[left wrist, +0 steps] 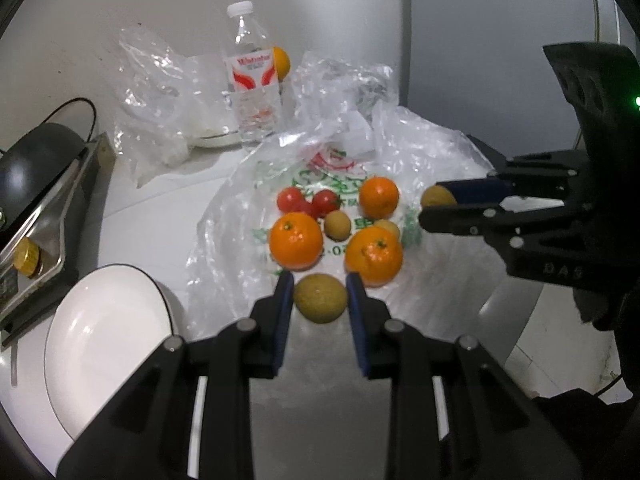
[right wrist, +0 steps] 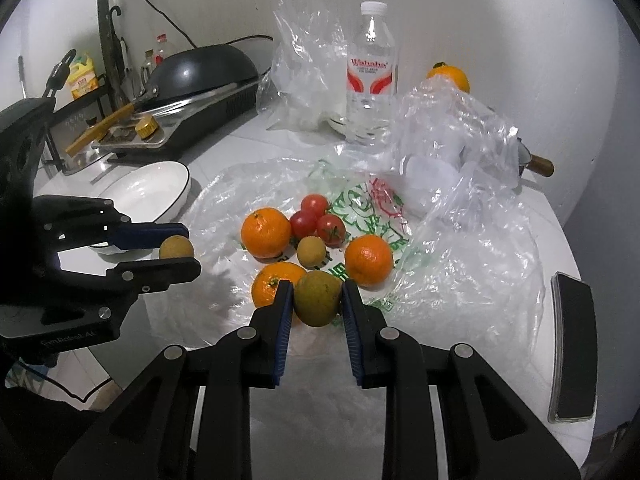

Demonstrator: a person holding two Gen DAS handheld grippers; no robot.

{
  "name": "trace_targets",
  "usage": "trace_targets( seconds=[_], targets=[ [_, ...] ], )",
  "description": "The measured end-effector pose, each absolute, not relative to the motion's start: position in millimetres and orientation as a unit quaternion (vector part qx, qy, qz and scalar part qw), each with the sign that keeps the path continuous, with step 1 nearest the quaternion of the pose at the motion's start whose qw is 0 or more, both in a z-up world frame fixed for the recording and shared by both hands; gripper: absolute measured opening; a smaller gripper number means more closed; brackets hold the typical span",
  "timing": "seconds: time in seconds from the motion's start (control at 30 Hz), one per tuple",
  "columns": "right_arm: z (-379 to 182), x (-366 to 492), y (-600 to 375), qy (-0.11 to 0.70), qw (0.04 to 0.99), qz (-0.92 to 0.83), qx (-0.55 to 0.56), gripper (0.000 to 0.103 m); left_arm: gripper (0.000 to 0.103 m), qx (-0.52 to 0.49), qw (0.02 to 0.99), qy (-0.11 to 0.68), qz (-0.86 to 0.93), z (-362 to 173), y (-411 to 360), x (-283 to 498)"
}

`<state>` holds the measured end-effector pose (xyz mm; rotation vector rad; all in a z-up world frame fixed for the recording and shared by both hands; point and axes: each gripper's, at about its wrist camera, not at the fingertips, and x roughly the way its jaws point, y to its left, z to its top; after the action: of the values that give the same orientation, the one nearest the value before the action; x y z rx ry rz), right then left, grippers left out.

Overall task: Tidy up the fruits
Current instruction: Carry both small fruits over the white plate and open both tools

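Fruit lies on a clear plastic bag (left wrist: 240,216) on the white counter: three oranges (left wrist: 296,240), red tomatoes (left wrist: 308,200) and small tan fruits (left wrist: 338,225). My left gripper (left wrist: 320,300) is shut on a tan-green round fruit (left wrist: 320,298) just above the bag; it shows in the right wrist view (right wrist: 177,247) too. My right gripper (right wrist: 316,300) is shut on another tan-green fruit (right wrist: 317,298), seen from the left wrist view (left wrist: 438,197) at the bag's right side. A white plate (left wrist: 104,344) sits left of the bag.
A water bottle (left wrist: 252,76) stands behind the bag with an orange (left wrist: 280,62) beside it and crumpled plastic bags (left wrist: 160,92). A stove with a black wok (right wrist: 200,72) is at the left. A phone (right wrist: 574,344) lies at the counter's right edge.
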<state>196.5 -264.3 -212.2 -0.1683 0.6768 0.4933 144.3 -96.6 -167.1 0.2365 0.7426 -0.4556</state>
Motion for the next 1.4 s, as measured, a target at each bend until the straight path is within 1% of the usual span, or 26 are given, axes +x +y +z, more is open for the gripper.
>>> trace_targets(
  seconds=[0.27,0.67,1.4],
  targets=[
    [-198.7,186.6,-252.2,0.314,0.912,0.247,-0.091,0.026,0.027,0.109,0.910,0.344,-0.205,-155.6,-83.7,134.3],
    [-185.5,171.1,-211.4,0.299,0.909,0.269,-0.112,0.026,0.027,0.090,0.924,0.329,-0.173,-146.3,-43.0,114.4],
    [-177.5,157.8,-117.8,0.292,0.892,0.310,-0.151,0.026,0.027,0.058,0.940,0.311,-0.130,-147.0,40.9,98.5]
  ],
)
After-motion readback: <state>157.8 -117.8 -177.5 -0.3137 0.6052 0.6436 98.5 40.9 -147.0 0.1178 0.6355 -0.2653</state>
